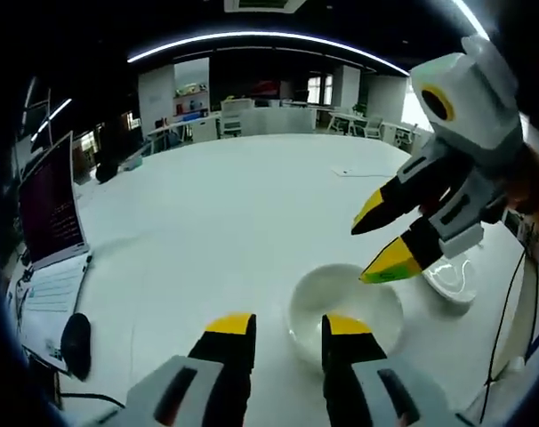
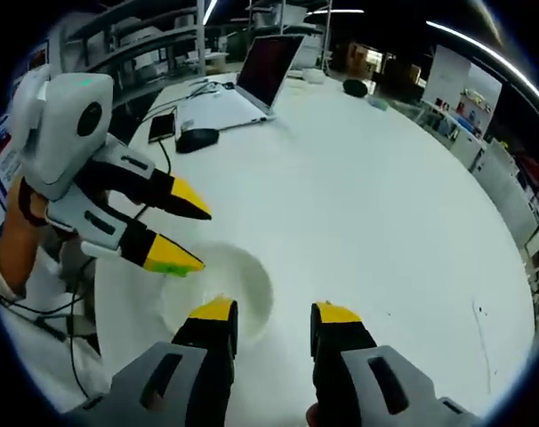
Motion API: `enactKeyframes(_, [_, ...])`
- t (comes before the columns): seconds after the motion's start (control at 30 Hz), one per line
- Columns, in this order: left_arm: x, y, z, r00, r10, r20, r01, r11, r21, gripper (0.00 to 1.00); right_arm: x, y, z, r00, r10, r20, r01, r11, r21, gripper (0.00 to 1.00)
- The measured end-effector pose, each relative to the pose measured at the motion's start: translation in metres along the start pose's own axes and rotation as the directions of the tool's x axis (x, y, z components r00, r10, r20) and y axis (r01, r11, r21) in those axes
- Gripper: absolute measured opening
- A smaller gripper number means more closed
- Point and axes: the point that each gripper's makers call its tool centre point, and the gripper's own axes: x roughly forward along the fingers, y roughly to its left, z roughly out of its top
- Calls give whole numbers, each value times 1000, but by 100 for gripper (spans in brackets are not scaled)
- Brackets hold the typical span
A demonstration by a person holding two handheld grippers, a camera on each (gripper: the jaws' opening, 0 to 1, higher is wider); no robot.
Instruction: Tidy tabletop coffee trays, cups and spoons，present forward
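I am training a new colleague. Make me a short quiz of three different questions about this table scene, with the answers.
1. True or false: the left gripper is shut on the white saucer.
2. What lies beside the laptop on the white table? A) a dark mouse B) a red cup C) a spoon
3. Fill in: in the left gripper view, the right gripper hovers over the saucer's ____ edge.

Key
1. False; its jaws stand apart.
2. A, the mouse.
3. Far. A second white dish sits past it.
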Motion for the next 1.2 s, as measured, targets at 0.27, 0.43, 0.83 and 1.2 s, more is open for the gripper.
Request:
enactKeyframes(0.27, [9, 0, -7, 999, -9, -36, 9, 1000, -4, 31, 7, 4, -10, 999, 12, -50, -10, 999, 40, 30])
enactKeyframes(0.43, [14, 0, -8, 998, 3, -63, -4, 1000, -9, 26, 14, 14, -13, 996, 46, -79, -41, 997, 68, 31])
enactKeyframes(0.83, [19, 2, -10, 996, 20, -84, -22, 999, -24, 20, 25, 16, -20, 989, 20, -147, -5, 995, 99, 26])
enactKeyframes(1.2, [23, 2, -12, 992, 38, -120, -42, 999, -29, 16, 24, 10, -21, 984, -12, -178, 33, 992, 119, 12])
